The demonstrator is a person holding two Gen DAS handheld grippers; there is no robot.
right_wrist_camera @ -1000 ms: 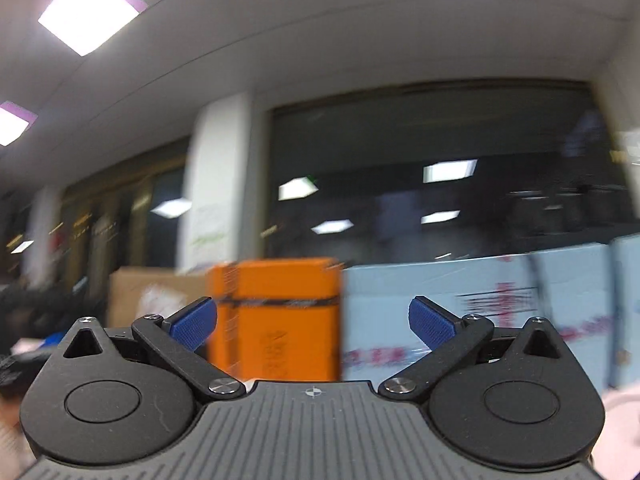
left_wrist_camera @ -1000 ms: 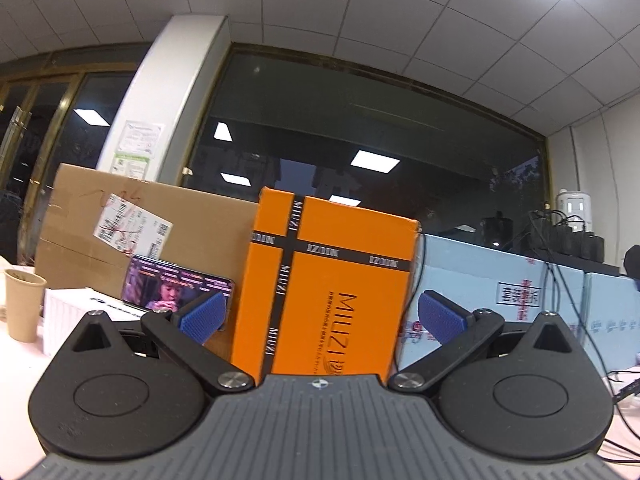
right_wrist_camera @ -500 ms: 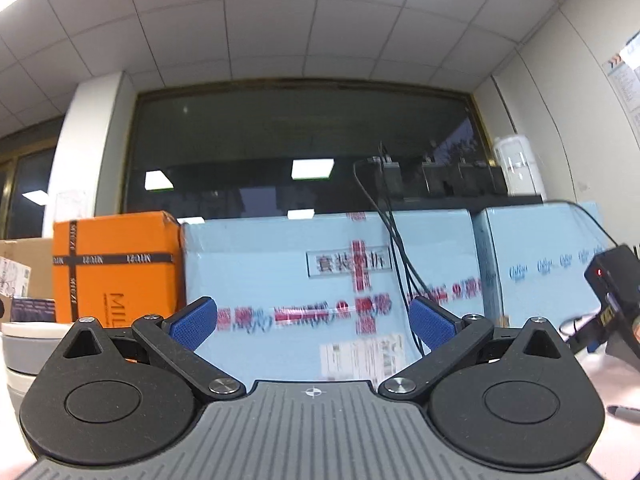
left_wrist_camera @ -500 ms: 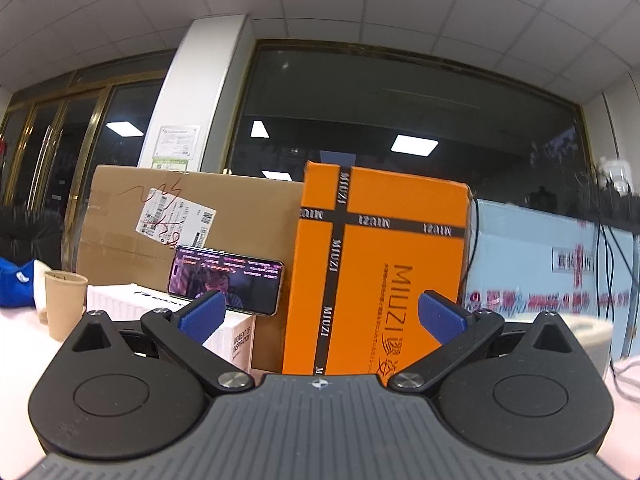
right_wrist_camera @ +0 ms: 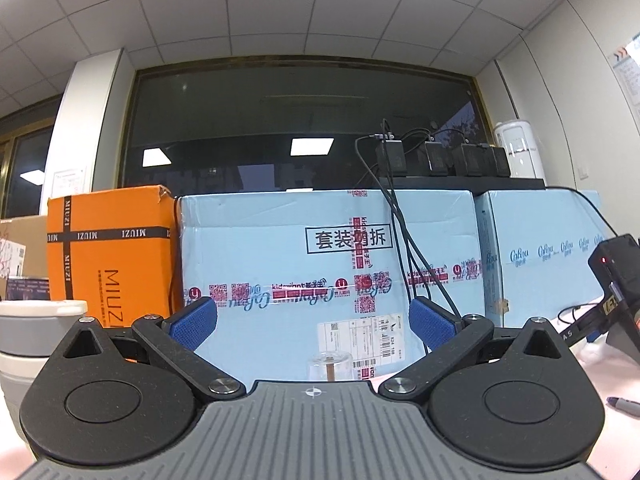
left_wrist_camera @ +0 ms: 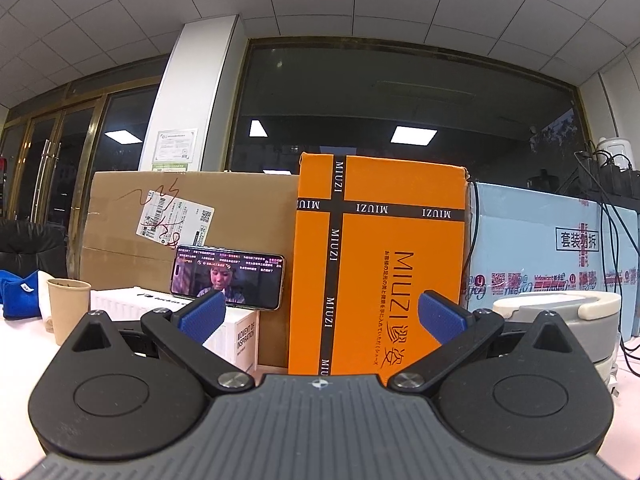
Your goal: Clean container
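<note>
A grey container with a white lid stands on the pale table, at the right edge of the left wrist view [left_wrist_camera: 560, 320] and the left edge of the right wrist view [right_wrist_camera: 36, 328]. My left gripper [left_wrist_camera: 320, 314] is open, nothing between its blue pads, and faces an orange MIUZI box [left_wrist_camera: 380, 264]; the container lies to its right. My right gripper [right_wrist_camera: 313, 322] is open and empty, facing a light blue carton [right_wrist_camera: 320, 256]; the container lies to its left. A small clear cup [right_wrist_camera: 330, 366] stands just ahead of the right gripper, partly hidden by its body.
A brown cardboard box [left_wrist_camera: 192, 216], a phone [left_wrist_camera: 228, 276] propped on a white box, a paper cup [left_wrist_camera: 68, 308] and a blue cloth [left_wrist_camera: 16, 292] sit to the left. To the right are a black device [right_wrist_camera: 618, 292], cables [right_wrist_camera: 404, 232] and a pen [right_wrist_camera: 624, 404].
The right wrist view swung right from the orange box to the blue carton. The left view shifted, bringing the container in at its right edge. Both grippers stayed open.
</note>
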